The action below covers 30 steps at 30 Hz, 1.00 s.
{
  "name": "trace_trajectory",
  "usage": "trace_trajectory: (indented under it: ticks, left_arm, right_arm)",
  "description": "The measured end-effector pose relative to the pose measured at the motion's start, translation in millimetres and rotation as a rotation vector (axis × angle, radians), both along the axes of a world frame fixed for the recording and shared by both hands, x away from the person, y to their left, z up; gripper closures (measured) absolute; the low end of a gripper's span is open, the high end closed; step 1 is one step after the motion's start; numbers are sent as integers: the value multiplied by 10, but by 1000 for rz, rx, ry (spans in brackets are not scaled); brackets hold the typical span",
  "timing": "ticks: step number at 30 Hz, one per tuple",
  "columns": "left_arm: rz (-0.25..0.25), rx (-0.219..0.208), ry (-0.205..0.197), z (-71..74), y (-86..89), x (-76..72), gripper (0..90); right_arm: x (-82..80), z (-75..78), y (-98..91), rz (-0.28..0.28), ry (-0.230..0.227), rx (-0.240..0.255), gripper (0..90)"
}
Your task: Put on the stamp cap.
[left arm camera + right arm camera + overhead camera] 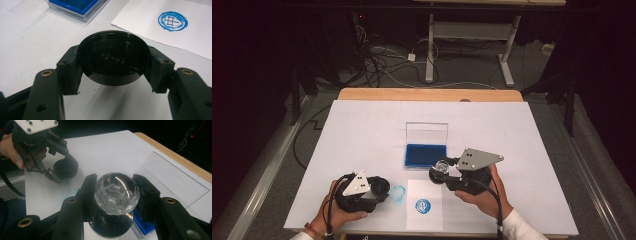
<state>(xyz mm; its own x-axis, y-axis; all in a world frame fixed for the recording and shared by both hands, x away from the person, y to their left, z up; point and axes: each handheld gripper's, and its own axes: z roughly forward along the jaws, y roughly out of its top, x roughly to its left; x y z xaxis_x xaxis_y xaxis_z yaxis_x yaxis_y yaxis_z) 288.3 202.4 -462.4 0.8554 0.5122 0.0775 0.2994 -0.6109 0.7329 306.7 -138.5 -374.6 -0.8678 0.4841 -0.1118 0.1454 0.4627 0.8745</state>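
White table (362, 130), ink pad (425, 155) beside stamped paper (424, 220); left gripper (379, 187) clamped on black cap (113, 57), right gripper (439, 172) on crystal-knobbed stamp (116, 192); risk: inked face smearing, slick facets slipping.

Bright, evenly lit table, dark surroundings, soft slightly blurred pictures

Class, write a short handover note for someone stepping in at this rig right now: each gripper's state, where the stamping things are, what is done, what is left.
Left gripper: shut on the black round cap, held just above the table.
Right gripper: shut on the stamp by its clear faceted knob, near the ink pad.
Blue ink pad: open, lid up, mid-table.
Paper slip: near edge, bearing one blue round print.
Blue smudge on the table beside the slip.
Done: one impression.
Left, probably: cap the stamp, close the pad.
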Motion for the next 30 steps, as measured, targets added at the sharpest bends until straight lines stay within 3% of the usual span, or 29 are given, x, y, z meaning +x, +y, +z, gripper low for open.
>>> trace_trajectory:
  ticks: [6, 11, 18, 24, 30]
  left_arm:
    - [-3, -2, -7, 14, -22, 29, 365]
    - [-11, -31, -3, 37, -81, 63, 366]
    - [-27, -87, -4, 81, -280, 118, 366]
    - [-53, -72, -44, 102, -493, 123, 365]
    - [-83, -88, -44, 107, -629, 123, 365]
  right_arm:
    - [19, 29, 30, 2, -5, 13, 571]
    - [46, 47, 100, 12, -5, 31, 571]
    - [111, 31, 216, 43, 36, 87, 570]
    - [107, 31, 361, 75, 55, 105, 570]
    - [70, -9, 504, 109, 70, 106, 571]
